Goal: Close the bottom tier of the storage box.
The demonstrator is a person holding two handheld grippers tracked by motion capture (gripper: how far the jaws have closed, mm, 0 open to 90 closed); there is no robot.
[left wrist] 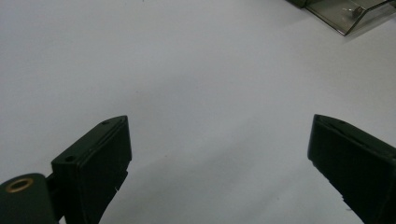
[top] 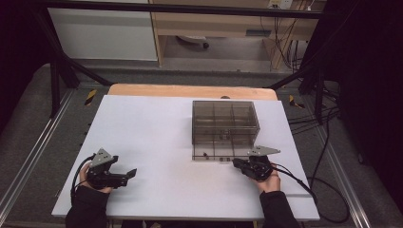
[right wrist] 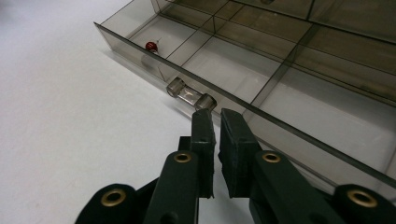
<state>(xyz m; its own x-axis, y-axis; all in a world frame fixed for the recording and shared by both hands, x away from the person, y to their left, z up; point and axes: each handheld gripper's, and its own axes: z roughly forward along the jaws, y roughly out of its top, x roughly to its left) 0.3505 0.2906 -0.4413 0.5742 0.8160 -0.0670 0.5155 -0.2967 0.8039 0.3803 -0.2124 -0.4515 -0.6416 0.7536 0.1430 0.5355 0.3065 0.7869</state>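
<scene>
Resting nearly closed, the right gripper [right wrist: 215,116] has its two black jaws side by side with only a thin slit between them and nothing visible in that slit; the tips sit just beside the right end of the small clear handle [right wrist: 190,96] on the front wall of the pulled-out drawer [right wrist: 261,114], at or nearly touching it, though contact cannot be made out. That drawer belongs to the smoky plastic organiser box [top: 225,124], which stands right of centre on the white table [top: 152,142], with the drawer slid out toward the person. A small red bead [right wrist: 151,45] lies in the drawer's far left compartment; the other compartments in view look bare. Well apart, the left gripper [left wrist: 219,149] hovers over bare table with its jaws spread wide and nothing between them. The drawer looks light, thin-walled, stiff and slick, likely to slide easily and to flex or crack if squeezed on its wall. The handle is the sensible hold: a short rigid bar, pinched across its middle, pulled or pushed straight so the drawer does not skew
</scene>
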